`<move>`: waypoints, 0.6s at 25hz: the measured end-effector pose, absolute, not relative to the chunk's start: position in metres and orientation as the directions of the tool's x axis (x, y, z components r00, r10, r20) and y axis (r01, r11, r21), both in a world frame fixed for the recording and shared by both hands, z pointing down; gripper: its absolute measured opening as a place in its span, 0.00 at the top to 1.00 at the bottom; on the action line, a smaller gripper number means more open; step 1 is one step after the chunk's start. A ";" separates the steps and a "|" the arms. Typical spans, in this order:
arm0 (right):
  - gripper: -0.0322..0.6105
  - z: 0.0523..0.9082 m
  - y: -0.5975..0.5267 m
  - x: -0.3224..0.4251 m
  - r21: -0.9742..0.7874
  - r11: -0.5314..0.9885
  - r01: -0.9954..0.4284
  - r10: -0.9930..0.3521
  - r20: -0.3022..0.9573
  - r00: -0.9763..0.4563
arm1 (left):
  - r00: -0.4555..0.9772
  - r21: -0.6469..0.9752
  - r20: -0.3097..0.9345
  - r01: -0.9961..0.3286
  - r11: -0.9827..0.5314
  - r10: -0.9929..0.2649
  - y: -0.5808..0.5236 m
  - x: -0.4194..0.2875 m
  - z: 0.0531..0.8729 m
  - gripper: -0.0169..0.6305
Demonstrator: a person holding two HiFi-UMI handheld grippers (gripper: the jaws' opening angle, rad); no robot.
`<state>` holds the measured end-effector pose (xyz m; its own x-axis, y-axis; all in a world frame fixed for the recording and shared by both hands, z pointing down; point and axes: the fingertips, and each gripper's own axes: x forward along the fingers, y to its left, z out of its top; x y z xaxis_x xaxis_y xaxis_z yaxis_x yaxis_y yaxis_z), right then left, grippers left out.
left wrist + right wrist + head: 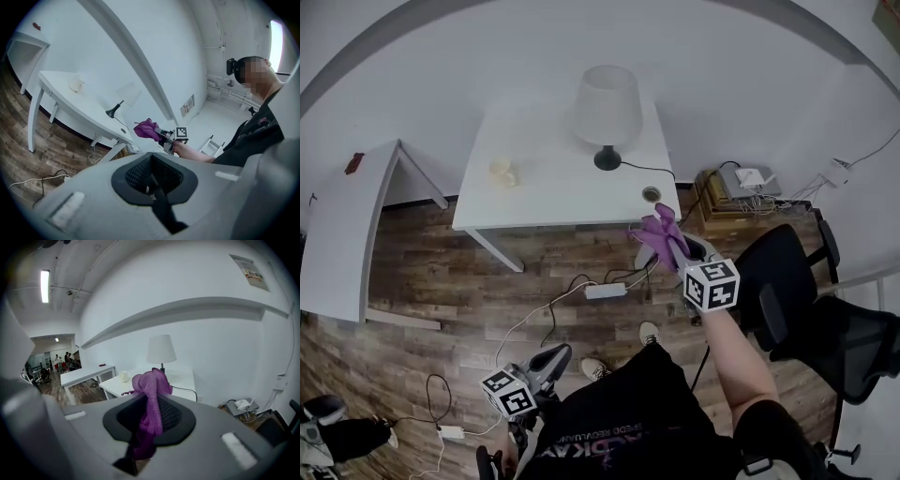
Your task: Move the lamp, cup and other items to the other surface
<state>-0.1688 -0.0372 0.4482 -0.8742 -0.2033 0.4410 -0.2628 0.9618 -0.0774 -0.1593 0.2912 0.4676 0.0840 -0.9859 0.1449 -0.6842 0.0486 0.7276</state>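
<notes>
A white-shaded lamp on a black base and a pale cup stand on the white table. My right gripper hovers off the table's front right corner, shut on a purple cloth. In the right gripper view the cloth bunches up between the jaws, with the lamp and cup beyond it. My left gripper hangs low by the person's leg, shut with nothing in it. In its own view the cloth and the lamp show.
A second white table stands at the left. A black office chair is to the right. A power strip and cables lie on the wood floor. A box with devices and cables sits by the wall.
</notes>
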 end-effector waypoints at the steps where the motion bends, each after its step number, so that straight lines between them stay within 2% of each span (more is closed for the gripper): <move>1: 0.87 0.447 -0.044 -0.159 -0.078 0.956 -0.284 -0.222 0.441 -0.870 | 0.094 0.729 0.142 -0.683 0.040 -0.985 0.286 -0.158 0.468 0.99; 9: 0.87 0.444 -0.110 -0.090 -0.119 0.890 -0.441 -0.356 0.424 -0.833 | 0.177 0.735 0.139 -0.678 -0.018 -0.974 0.228 -0.142 0.469 0.99; 15: 0.87 0.448 -0.171 -0.010 -0.127 0.823 -0.554 -0.456 0.435 -0.777 | 0.300 0.738 0.155 -0.669 -0.091 -0.941 0.162 -0.105 0.467 0.99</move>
<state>-0.0100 -0.1712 0.4481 -0.7766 -0.4560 0.4347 -0.5541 0.8227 -0.1268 -0.1053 0.1624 0.4673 0.2998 -0.9413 0.1553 -0.6690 -0.0914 0.7376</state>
